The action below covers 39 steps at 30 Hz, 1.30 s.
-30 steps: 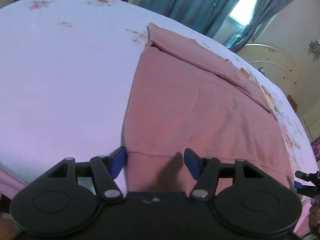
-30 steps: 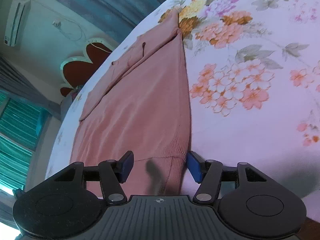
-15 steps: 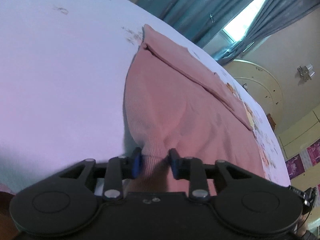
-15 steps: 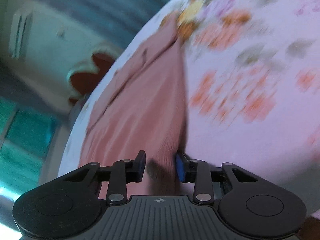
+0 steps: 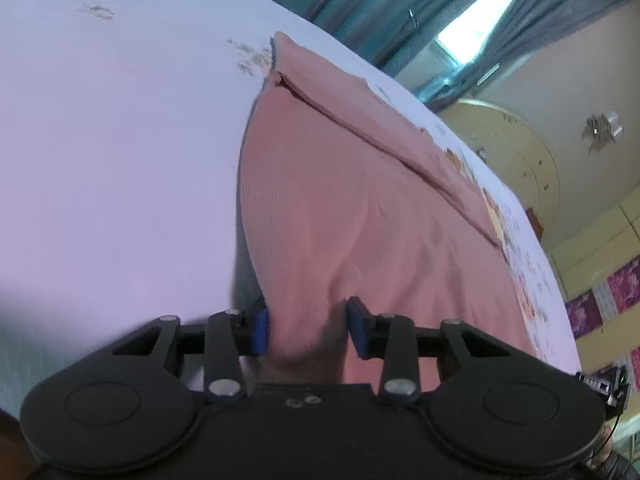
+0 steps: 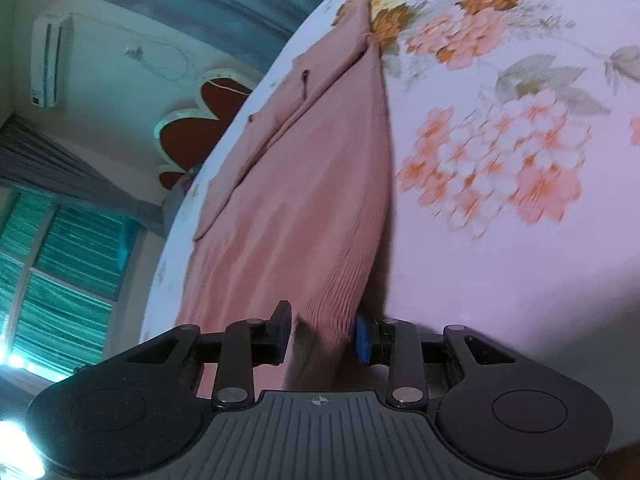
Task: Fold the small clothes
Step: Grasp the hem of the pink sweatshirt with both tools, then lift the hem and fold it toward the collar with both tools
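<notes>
Pink garment (image 5: 360,200) flat on floral bed sheet (image 5: 120,140). Left gripper (image 5: 306,326), jaws just closing, pinches its near hem; right gripper (image 6: 322,332) likewise.

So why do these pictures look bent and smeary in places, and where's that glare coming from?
Left wrist view: the fisheye lens curves the bedsheet; the window is blown out; the pink garment stays fairly sharp. Right wrist view: the floral print is motion-smeared, with window glare at the bottom left corner.

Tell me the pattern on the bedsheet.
Pale sheet printed with orange, pink and yellow flowers; clearest in the right wrist view.
</notes>
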Each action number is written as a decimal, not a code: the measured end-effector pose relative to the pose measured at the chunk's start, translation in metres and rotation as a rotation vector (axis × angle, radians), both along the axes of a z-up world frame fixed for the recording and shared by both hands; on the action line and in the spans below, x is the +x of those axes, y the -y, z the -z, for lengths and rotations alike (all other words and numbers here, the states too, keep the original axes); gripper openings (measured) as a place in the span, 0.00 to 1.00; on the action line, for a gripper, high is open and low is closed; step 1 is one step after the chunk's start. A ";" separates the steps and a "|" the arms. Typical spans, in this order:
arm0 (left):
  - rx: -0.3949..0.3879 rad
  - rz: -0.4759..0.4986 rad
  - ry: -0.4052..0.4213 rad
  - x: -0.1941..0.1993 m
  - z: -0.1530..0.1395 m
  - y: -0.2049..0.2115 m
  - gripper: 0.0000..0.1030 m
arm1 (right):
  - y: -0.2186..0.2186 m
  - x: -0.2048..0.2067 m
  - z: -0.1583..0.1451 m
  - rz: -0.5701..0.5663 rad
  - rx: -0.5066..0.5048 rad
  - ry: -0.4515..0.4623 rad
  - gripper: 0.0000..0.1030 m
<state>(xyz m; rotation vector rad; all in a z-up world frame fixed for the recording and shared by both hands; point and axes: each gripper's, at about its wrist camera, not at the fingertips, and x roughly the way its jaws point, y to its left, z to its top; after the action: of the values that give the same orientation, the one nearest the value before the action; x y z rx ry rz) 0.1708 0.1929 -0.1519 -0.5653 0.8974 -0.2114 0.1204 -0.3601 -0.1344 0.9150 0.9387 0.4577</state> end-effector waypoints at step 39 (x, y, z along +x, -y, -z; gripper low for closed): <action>-0.216 -0.160 0.072 0.315 -0.020 -0.009 0.10 | 0.002 0.347 -0.068 0.194 -0.156 0.066 0.07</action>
<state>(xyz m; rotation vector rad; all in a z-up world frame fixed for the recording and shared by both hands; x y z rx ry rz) 0.4856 0.2014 -0.1316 -0.8220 0.7603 -0.1838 0.4675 -0.3618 -0.0661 0.8350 0.8045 0.2441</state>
